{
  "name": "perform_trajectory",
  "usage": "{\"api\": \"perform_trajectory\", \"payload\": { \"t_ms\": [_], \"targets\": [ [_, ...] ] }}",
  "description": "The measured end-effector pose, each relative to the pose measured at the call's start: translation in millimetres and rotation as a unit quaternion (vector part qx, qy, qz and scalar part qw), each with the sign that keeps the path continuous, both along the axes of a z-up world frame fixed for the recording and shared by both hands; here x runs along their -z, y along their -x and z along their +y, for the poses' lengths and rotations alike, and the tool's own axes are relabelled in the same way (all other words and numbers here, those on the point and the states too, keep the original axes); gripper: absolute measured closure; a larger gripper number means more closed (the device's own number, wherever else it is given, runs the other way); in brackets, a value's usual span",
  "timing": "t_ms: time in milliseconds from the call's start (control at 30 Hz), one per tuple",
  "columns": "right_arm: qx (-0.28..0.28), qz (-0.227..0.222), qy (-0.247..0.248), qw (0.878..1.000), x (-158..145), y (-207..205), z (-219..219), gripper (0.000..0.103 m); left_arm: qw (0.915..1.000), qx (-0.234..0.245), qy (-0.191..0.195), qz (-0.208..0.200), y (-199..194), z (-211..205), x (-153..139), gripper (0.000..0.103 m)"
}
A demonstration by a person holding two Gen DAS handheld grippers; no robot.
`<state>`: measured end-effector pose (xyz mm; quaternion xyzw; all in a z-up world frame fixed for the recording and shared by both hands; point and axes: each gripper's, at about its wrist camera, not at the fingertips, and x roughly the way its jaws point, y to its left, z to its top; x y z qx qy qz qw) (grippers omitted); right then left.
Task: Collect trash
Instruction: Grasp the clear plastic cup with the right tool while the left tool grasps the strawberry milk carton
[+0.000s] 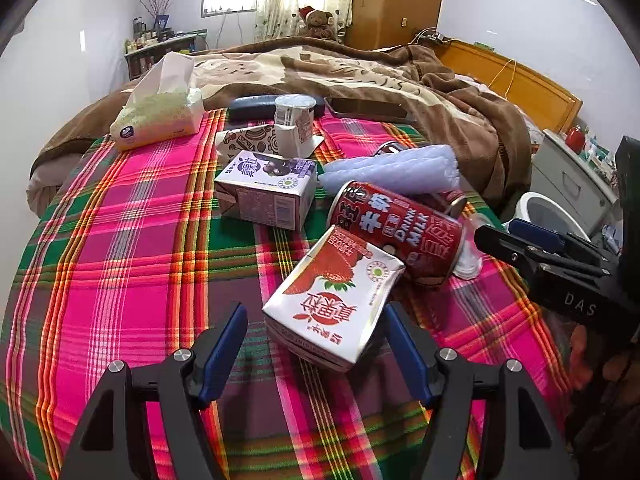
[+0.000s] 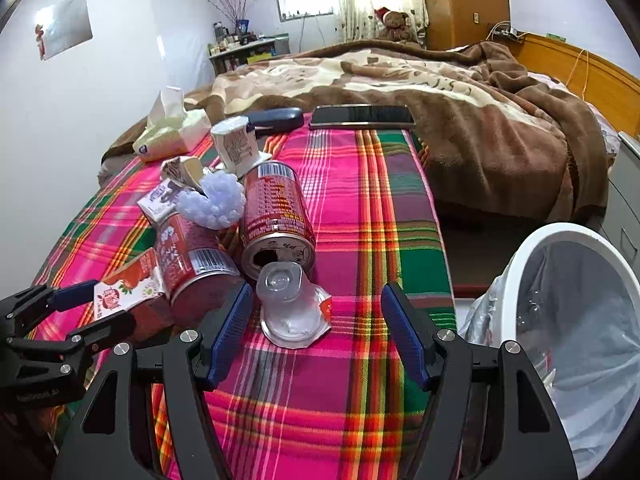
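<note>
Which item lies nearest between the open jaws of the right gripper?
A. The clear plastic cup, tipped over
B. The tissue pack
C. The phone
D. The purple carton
A: in the right wrist view the clear plastic cup lies tipped on the plaid cloth, just ahead of the right gripper, whose jaws stand wide apart.

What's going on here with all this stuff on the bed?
A person is clearing trash off a plaid blanket with two hand-held grippers. The left hand-held gripper is open around a strawberry carton, not yet closed on it. The right hand-held gripper is open around an empty clear cup lying beside two red cans. A lined white bin waits at the right of the bed. A phone and tissue pack lie farther back.
</note>
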<state>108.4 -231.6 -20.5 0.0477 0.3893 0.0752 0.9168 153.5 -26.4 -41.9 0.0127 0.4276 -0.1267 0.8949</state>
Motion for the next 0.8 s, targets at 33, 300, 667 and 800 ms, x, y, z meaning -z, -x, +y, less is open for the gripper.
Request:
{"api": "perform_trajectory", "payload": {
  "t_ms": [33, 300, 667, 800],
  "targets": [
    [-0.001, 0.002, 0.0, 1.0, 0.8, -0.6, 0.5, 0.035, 1.0, 0.002, 0.002, 0.002, -2.1, 0.2, 1.1, 0.033],
    [-0.01, 0.014, 0.005, 1.0, 4.5, -11.5, 9.0, 0.048, 0.9999, -0.003, -0.014, 0.009, -20.3, -0.4, 10.6, 0.033],
    [-0.013, 0.024, 0.001, 1.0, 7.7, -16.1, 10.0, 0.071, 0.9993, -0.032, -0.007, 0.018, -39.8, 11.5, 19.3, 0.032],
    [-0.012, 0.019, -0.001, 1.0, 6.5, -14.5, 9.8, 0.072, 0.9992, -0.036, 0.0, 0.017, -42.9, 12.8, 19.2, 0.033]
  ]
}}
